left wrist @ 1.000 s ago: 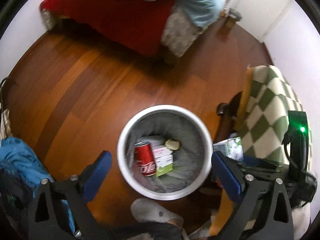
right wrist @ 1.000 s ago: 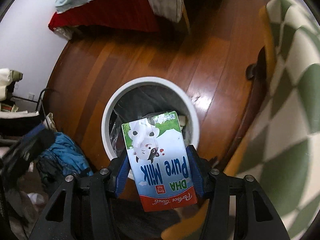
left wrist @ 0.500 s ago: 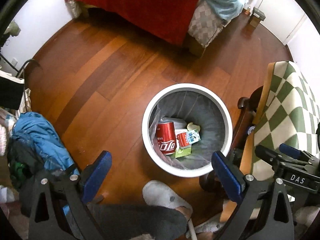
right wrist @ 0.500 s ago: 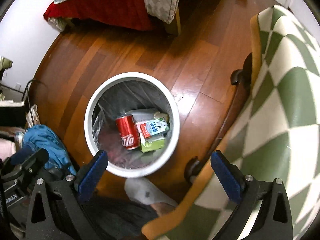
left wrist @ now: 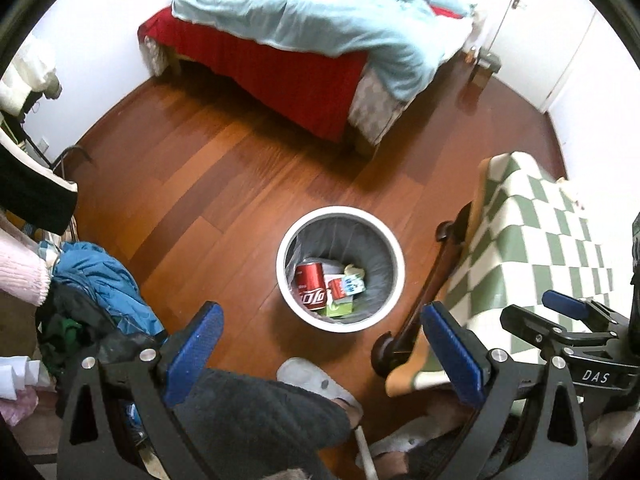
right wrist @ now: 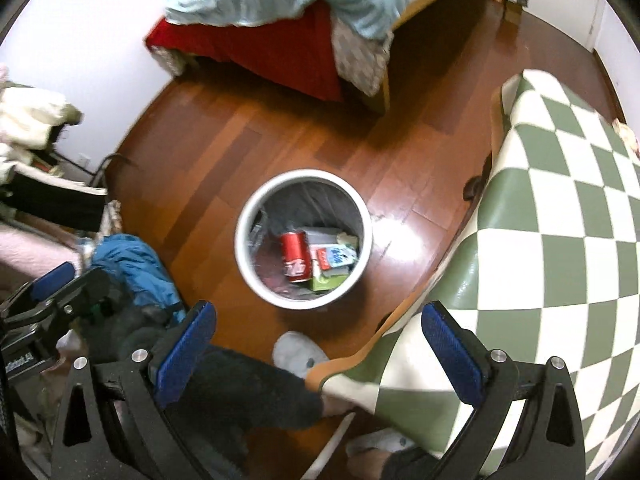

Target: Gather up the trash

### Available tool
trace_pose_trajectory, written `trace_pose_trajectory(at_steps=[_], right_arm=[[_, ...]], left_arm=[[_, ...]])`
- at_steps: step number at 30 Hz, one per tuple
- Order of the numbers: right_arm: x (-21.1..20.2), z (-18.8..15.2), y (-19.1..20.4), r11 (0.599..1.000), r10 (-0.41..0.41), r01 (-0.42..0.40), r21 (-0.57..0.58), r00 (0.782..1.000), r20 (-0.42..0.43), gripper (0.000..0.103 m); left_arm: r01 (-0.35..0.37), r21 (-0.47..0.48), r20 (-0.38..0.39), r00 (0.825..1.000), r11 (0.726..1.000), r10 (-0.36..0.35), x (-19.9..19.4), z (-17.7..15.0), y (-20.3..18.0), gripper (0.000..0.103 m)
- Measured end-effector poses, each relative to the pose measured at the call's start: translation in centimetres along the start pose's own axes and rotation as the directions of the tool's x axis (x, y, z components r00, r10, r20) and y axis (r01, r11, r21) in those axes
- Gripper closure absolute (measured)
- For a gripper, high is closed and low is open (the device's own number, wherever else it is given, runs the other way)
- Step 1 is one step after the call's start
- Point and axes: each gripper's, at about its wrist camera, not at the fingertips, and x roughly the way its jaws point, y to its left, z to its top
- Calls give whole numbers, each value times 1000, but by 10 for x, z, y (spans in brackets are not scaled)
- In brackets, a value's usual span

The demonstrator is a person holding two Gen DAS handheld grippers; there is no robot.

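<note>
A round white trash bin with a grey liner stands on the wood floor; it also shows in the right wrist view. Inside lie a red cola can, a milk carton and a green box. My left gripper is open and empty, high above the bin. My right gripper is open and empty, also high above it.
A table with a green and white checked cloth stands at right. A bed with red sheet and pale blue blanket is at the back. A heap of clothes lies at left. The person's slippered foot is below the bin.
One second ago my right gripper held the milk carton over the bin; it opened and the carton now lies in the bin. Both grippers have risen away from the bin.
</note>
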Motion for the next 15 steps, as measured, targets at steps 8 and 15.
trace_pose_trajectory(at_steps=[8, 15], right_arm=[[-86, -3, 18, 992, 107, -104, -68, 993, 48, 0], [-134, -6, 38, 977, 195, -189, -100, 980, 48, 0]], left_arm=[[76, -17, 51, 996, 997, -75, -67, 0, -1, 1], [125, -28, 70, 990, 992, -123, -104, -3, -3, 1]])
